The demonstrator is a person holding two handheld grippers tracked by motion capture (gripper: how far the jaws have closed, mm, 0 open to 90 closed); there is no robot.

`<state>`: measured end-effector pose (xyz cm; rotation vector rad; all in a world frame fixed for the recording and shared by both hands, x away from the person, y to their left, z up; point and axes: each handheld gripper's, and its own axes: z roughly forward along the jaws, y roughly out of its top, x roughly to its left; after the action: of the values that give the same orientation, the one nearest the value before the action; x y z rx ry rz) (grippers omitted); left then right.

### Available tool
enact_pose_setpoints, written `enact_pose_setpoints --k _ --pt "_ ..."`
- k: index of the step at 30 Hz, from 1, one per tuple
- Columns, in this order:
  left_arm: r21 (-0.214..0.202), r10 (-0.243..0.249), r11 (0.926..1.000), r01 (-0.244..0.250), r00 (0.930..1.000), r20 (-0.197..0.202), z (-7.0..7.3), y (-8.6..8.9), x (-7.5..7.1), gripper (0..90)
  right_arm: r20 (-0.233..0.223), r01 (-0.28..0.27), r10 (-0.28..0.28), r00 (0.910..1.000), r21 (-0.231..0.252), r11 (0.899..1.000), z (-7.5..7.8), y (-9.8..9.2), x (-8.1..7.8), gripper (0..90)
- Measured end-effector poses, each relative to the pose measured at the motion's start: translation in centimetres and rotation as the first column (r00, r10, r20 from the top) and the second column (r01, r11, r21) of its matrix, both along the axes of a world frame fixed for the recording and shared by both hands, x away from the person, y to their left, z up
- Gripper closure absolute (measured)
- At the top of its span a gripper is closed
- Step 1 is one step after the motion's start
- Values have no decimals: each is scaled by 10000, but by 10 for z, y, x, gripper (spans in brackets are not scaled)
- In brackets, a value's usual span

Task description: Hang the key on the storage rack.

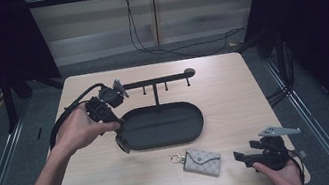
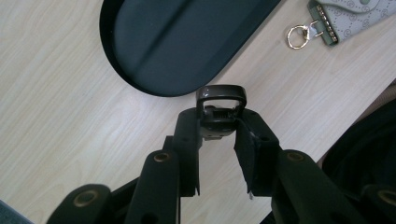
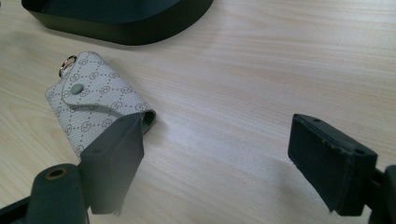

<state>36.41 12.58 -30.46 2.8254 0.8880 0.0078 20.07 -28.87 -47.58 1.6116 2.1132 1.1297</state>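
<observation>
Clearly the small dark metal clip point(image 2: 220, 108) is the piece in hand: it sits pinched between the left tongs point(image 1: 122, 142), at centre frame in the left gripper view, lifted off the counter point(image 1: 223, 92) just below the black oval tray point(image 2: 187, 42). It looks rigid, light and smooth, so likely slippery; gripping its flat body and leaving the loop free seems wisest. Lower right in the high view, the right tongs point(image 1: 244, 156) rest with jaws wide, holding nothing, beside the soft patterned key pouch point(image 3: 95, 109) with its ring point(image 2: 297, 36).
</observation>
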Motion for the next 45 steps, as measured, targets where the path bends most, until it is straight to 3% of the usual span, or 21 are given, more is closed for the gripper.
enact_pose_setpoints --k 23,28,35,40,42,45 --pt "222 897 9958 -890 9954 -335 11 -14 39 708 -18 -41 41 10000 26 10000 0 0 0 185" --pt "313 1347 9906 -1332 9897 -483 12 -18 54 708 -63 -110 110 9999 27 9999 0 1 0 185" --pt "546 1568 9866 -1539 9862 -534 13 -24 65 708 -96 -173 173 9998 10 9998 0 1 0 185" --pt "820 2023 9770 -1967 9770 -668 4 -25 79 707 -55 -243 243 9997 -6 9997 0 2 -1 187" --pt "1024 2002 9757 -1937 9781 -572 1 -25 82 708 -75 -258 258 9996 1 9997 1 2 -1 187" --pt "929 2093 9747 -2033 9761 -593 1 -23 87 707 -109 -239 239 9997 20 9997 0 2 0 187"
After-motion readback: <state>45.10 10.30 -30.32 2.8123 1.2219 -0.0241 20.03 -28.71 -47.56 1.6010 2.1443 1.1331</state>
